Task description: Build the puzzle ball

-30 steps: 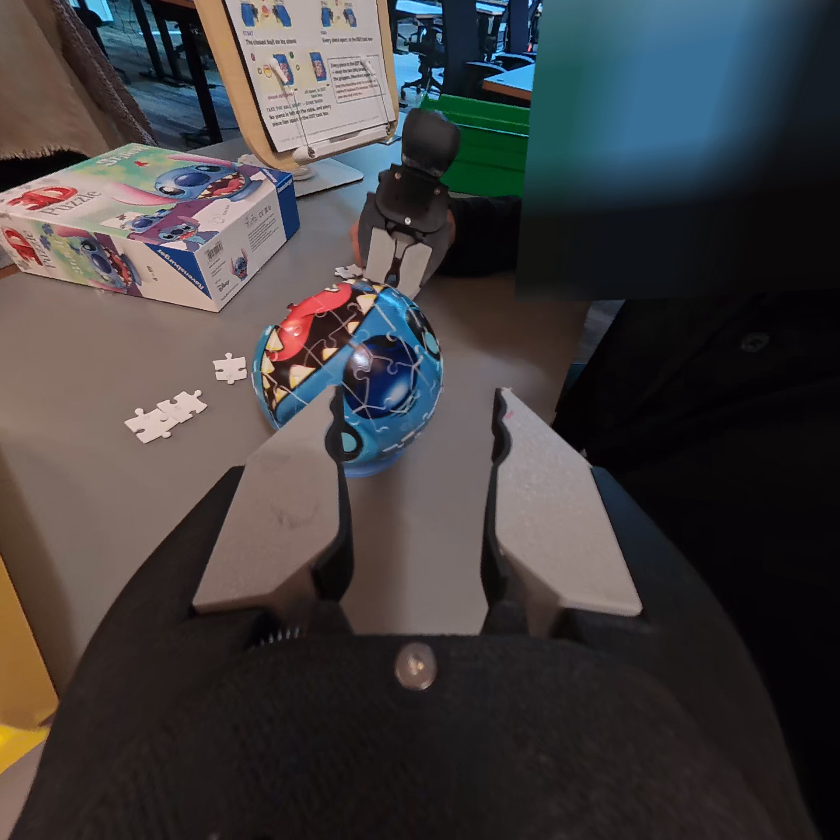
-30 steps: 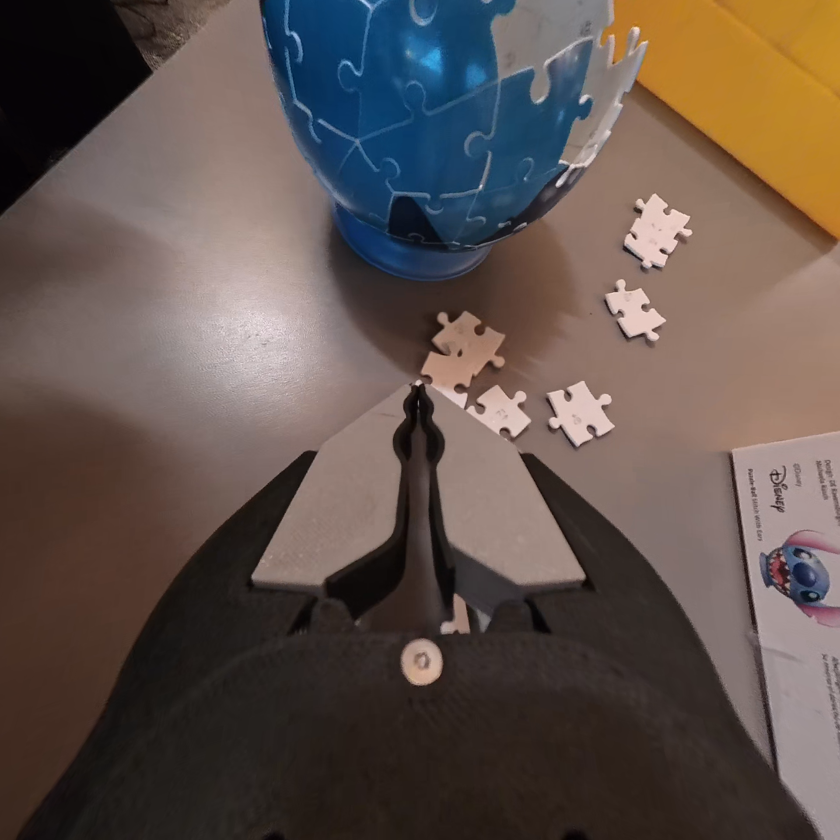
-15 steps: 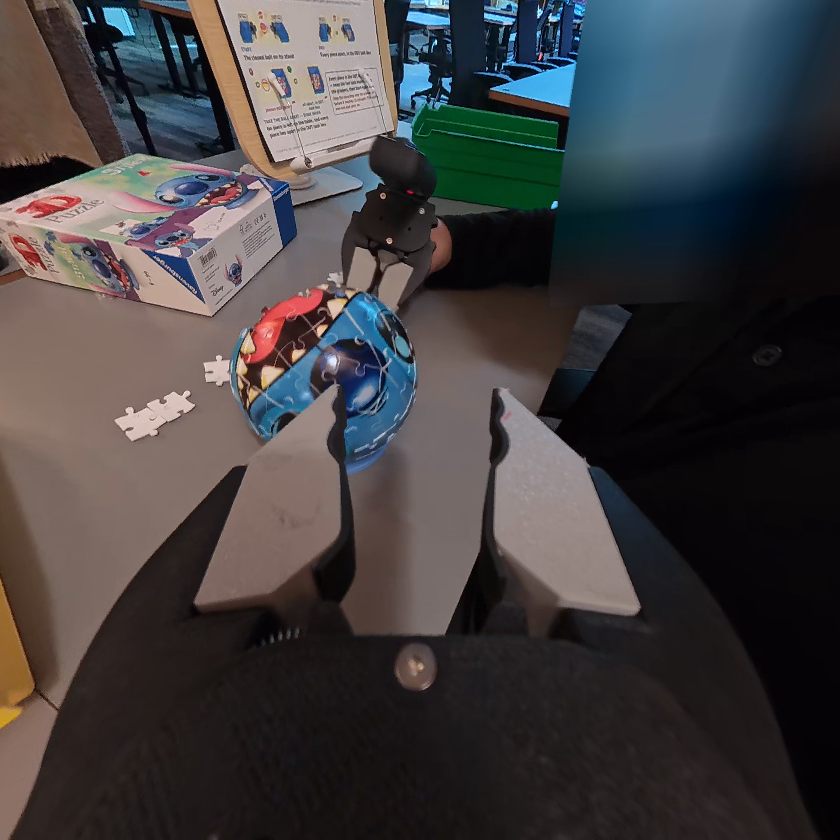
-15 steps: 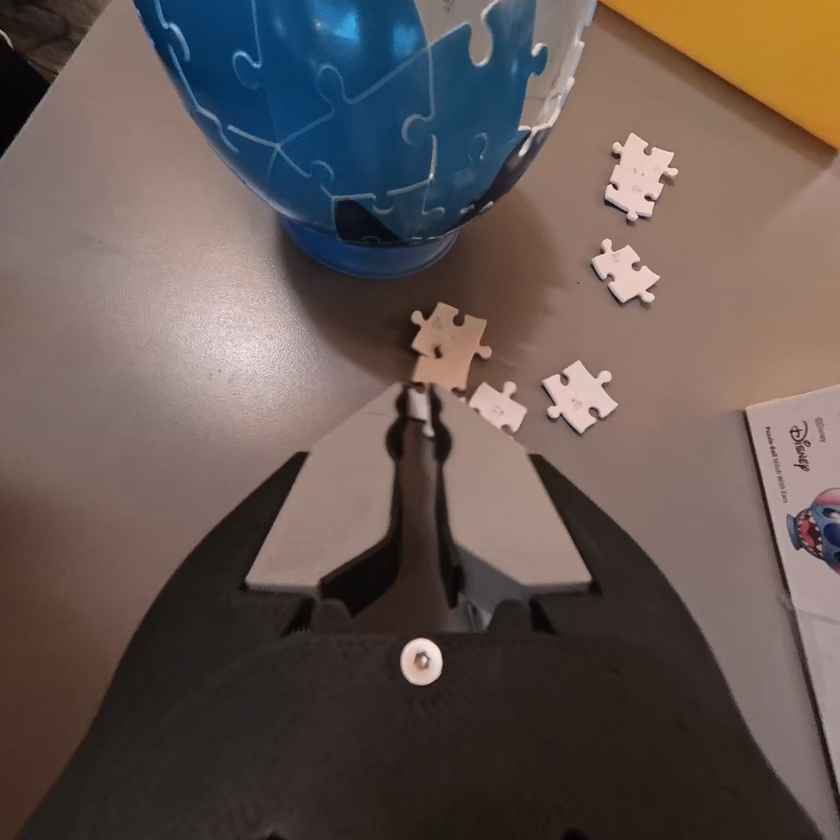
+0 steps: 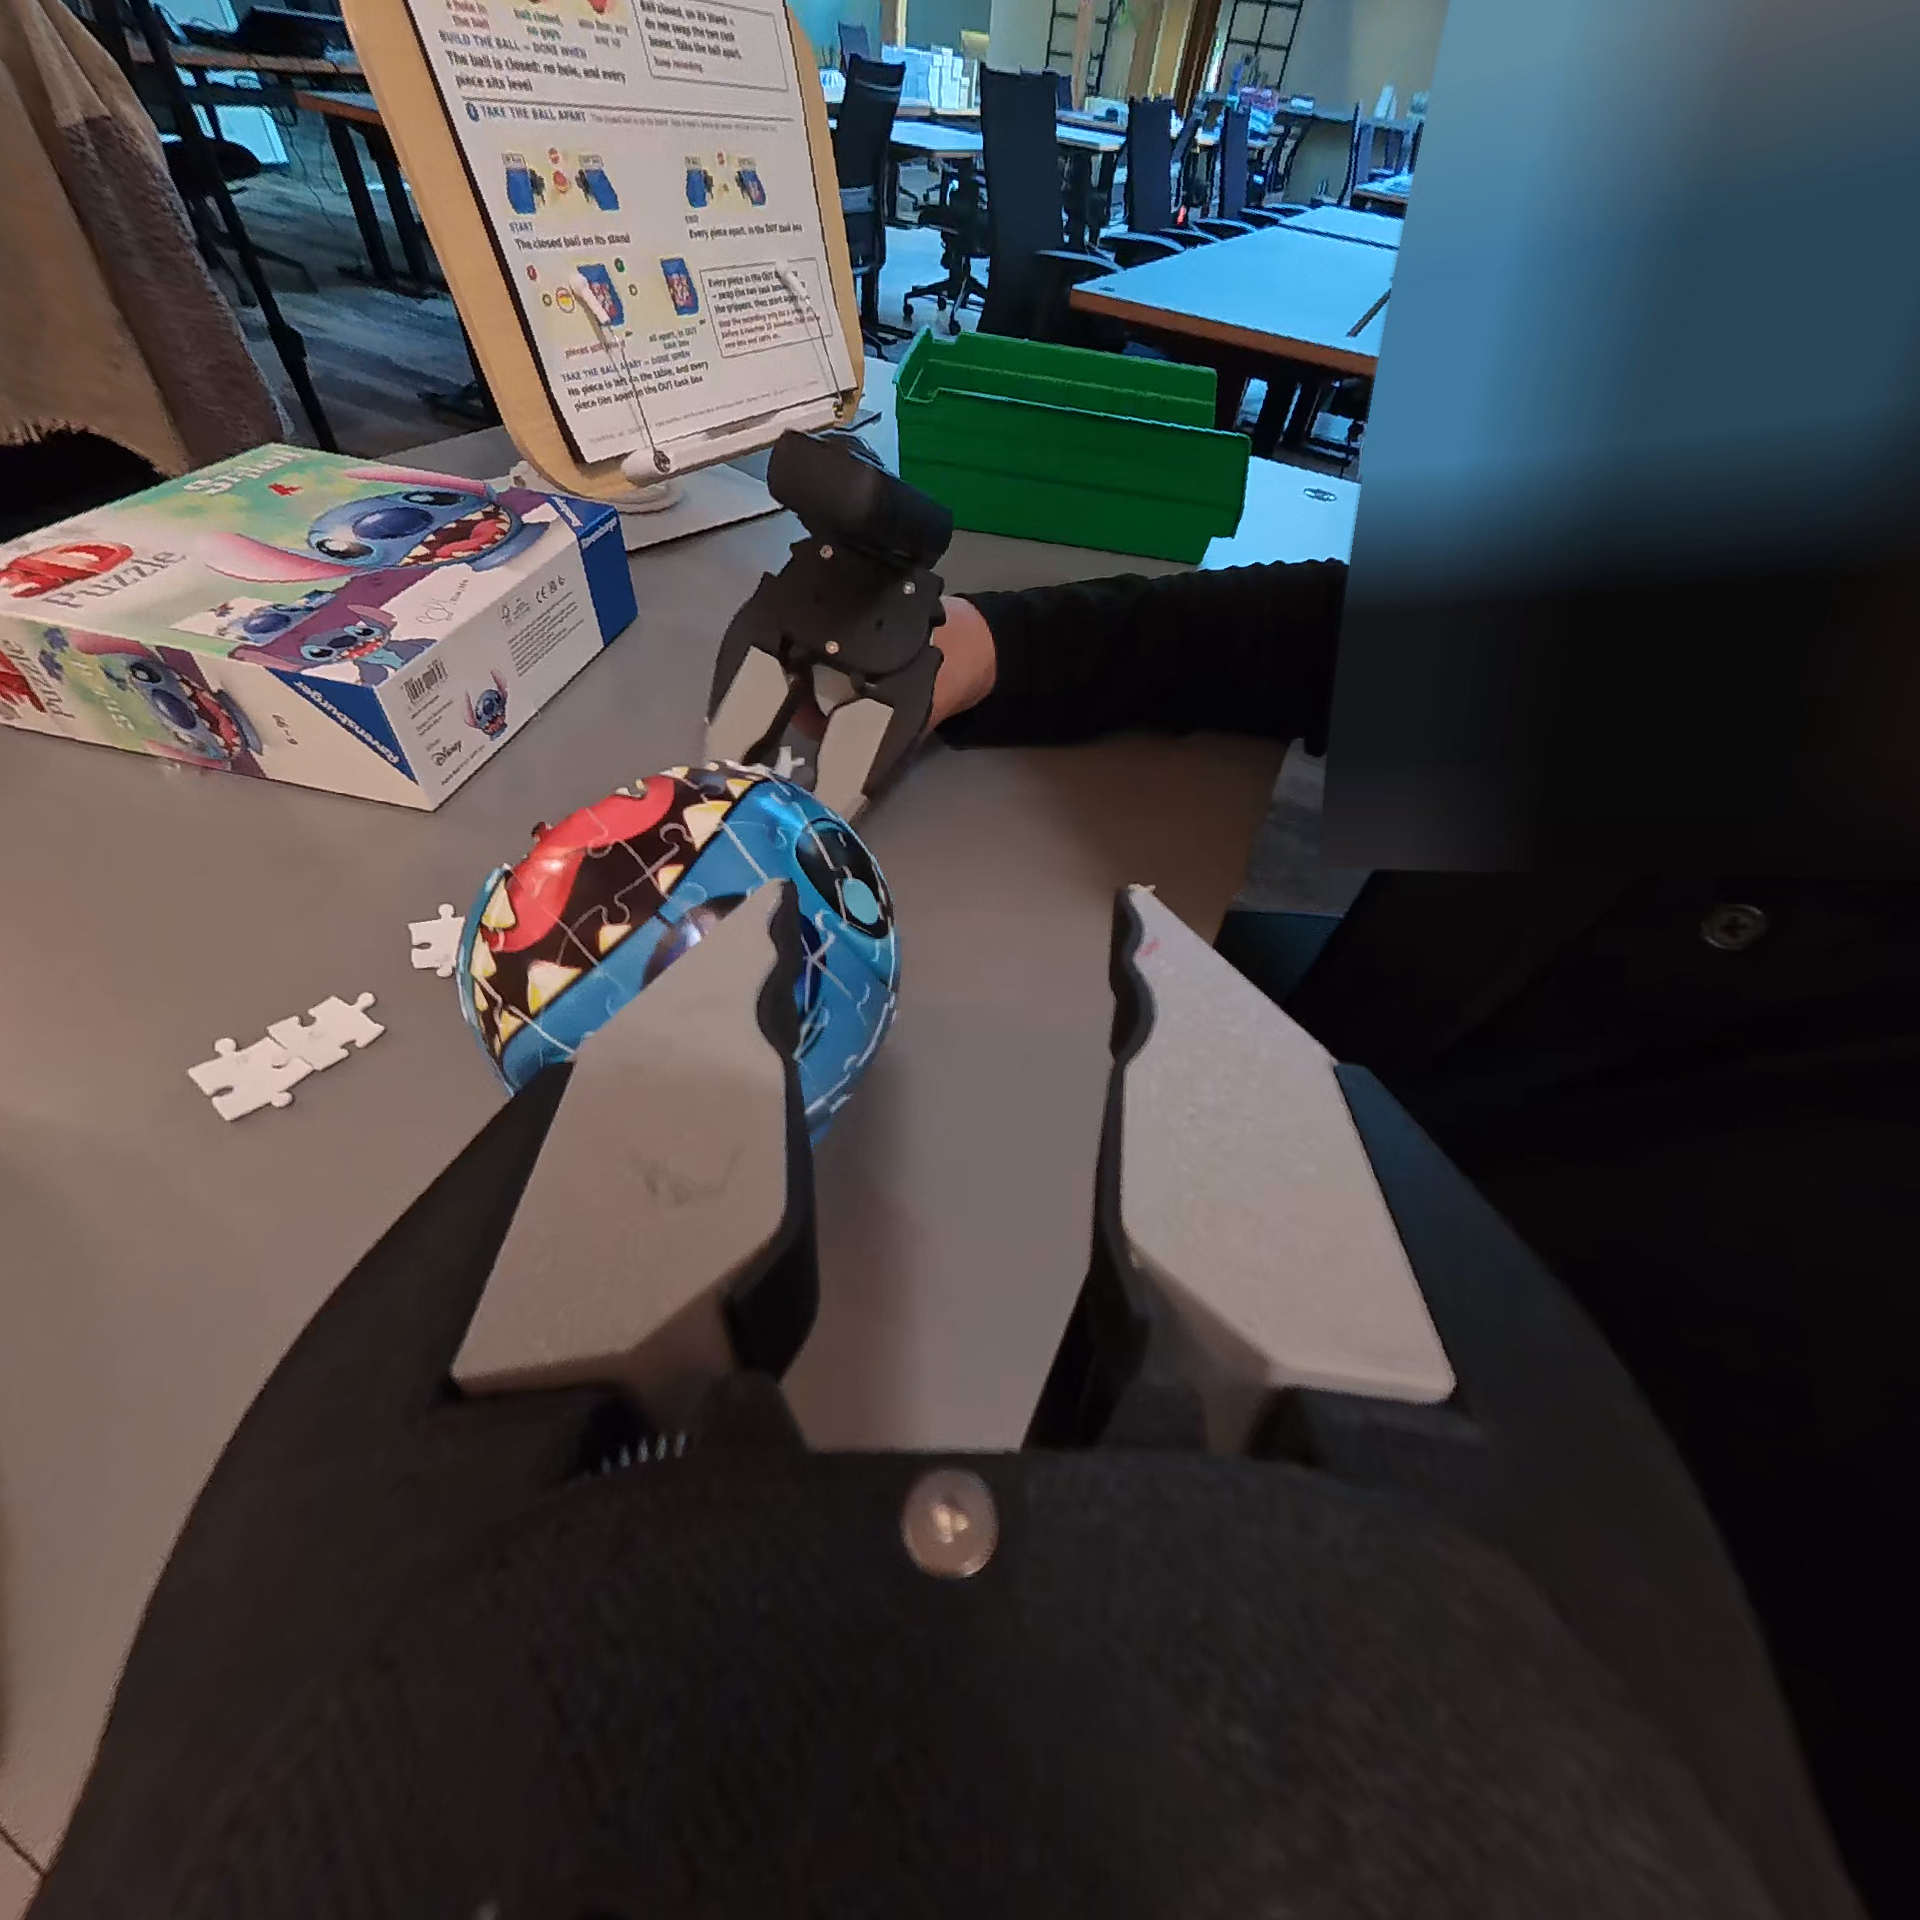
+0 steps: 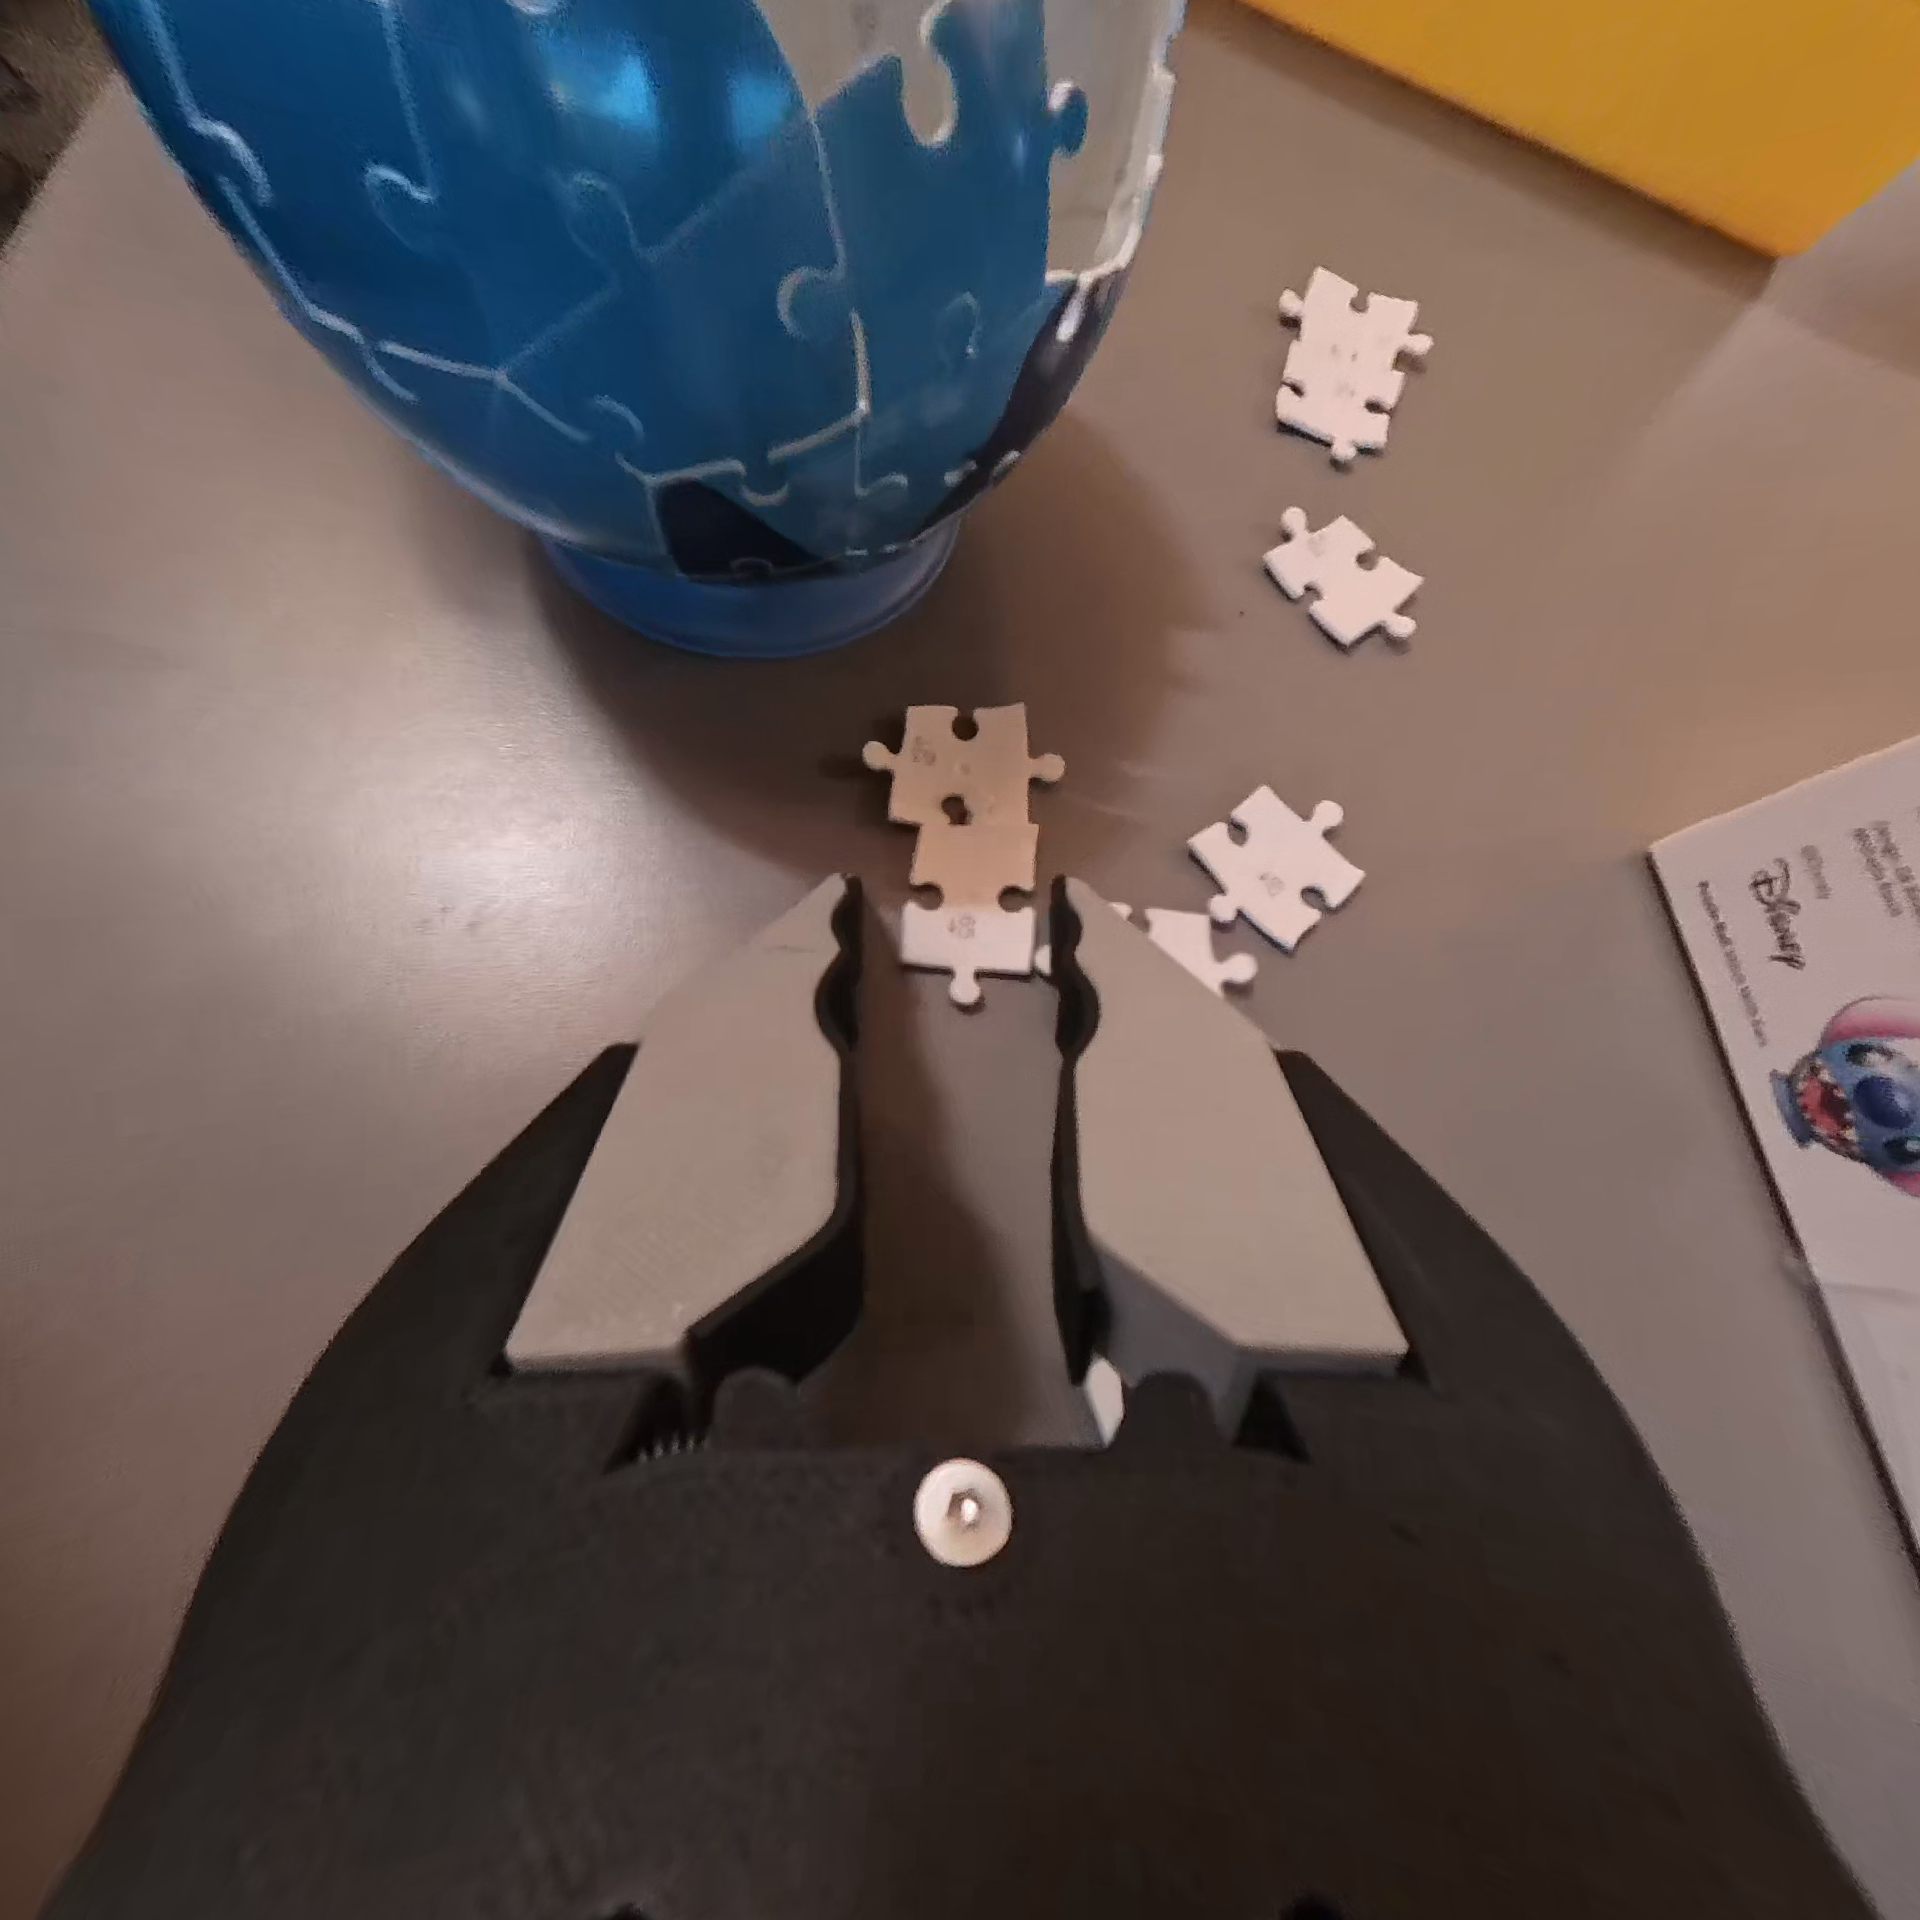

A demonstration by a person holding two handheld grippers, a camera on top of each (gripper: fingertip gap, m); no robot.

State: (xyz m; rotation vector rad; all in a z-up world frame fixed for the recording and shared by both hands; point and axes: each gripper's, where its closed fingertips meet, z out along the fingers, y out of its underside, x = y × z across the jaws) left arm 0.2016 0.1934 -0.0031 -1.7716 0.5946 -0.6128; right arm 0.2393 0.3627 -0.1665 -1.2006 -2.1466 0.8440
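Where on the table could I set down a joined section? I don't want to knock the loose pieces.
Bare grey table lies left of the puzzle ball and right gripper. Another free strip runs between the ball and left gripper. Crowded: loose pieces ahead and right of the right gripper, up to the leaflet.

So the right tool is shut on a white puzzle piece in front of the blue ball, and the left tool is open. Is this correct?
Not quite. In the right wrist view the right tool is open; the white puzzle piece lies on the table between its tips, in front of the blue ball. The left tool is open, as you say.
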